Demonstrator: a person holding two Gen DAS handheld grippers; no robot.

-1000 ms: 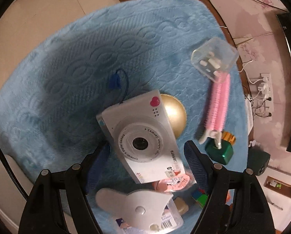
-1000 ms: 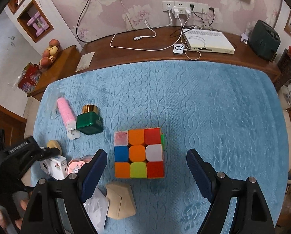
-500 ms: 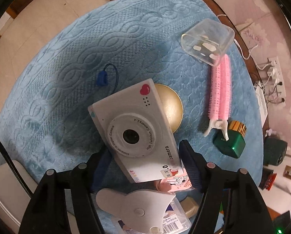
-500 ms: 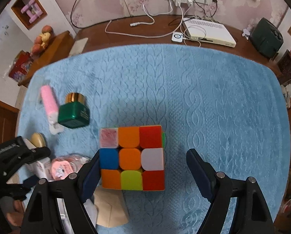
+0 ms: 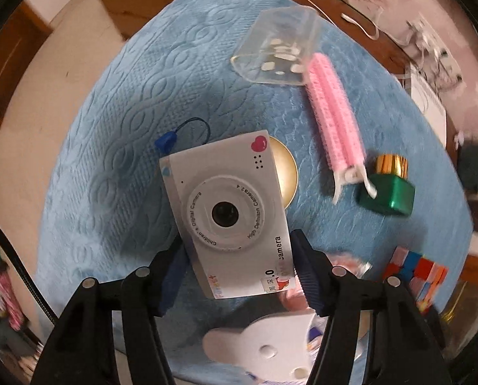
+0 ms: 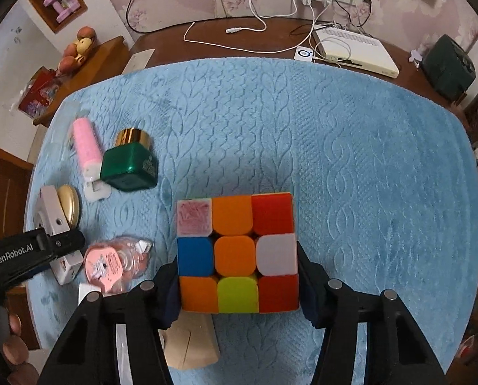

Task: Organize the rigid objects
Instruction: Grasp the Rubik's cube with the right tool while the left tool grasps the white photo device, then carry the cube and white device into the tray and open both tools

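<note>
My left gripper (image 5: 239, 276) is shut on a white children's digital camera (image 5: 226, 215), its pads against the camera's two sides; the right wrist view shows it too (image 6: 51, 221), held by that gripper (image 6: 59, 247). My right gripper (image 6: 237, 276) is shut on a colourful puzzle cube (image 6: 235, 252), pads on its left and right faces; the cube also shows blurred in the left wrist view (image 5: 415, 272). Both sit over a blue mat (image 6: 351, 160).
On the mat lie a pink hair roller (image 5: 335, 122), a green jar with gold lid (image 6: 129, 163), a clear plastic box (image 5: 277, 51), a gold disc (image 5: 287, 173), a pink packet (image 6: 110, 263) and a beige wooden piece (image 6: 190, 343). A white device (image 6: 354, 48) and cables sit behind.
Both grippers have closed: the left onto the camera, the right onto the cube. The left view has swung so that the roller and jar sit higher and the cube comes into sight.
</note>
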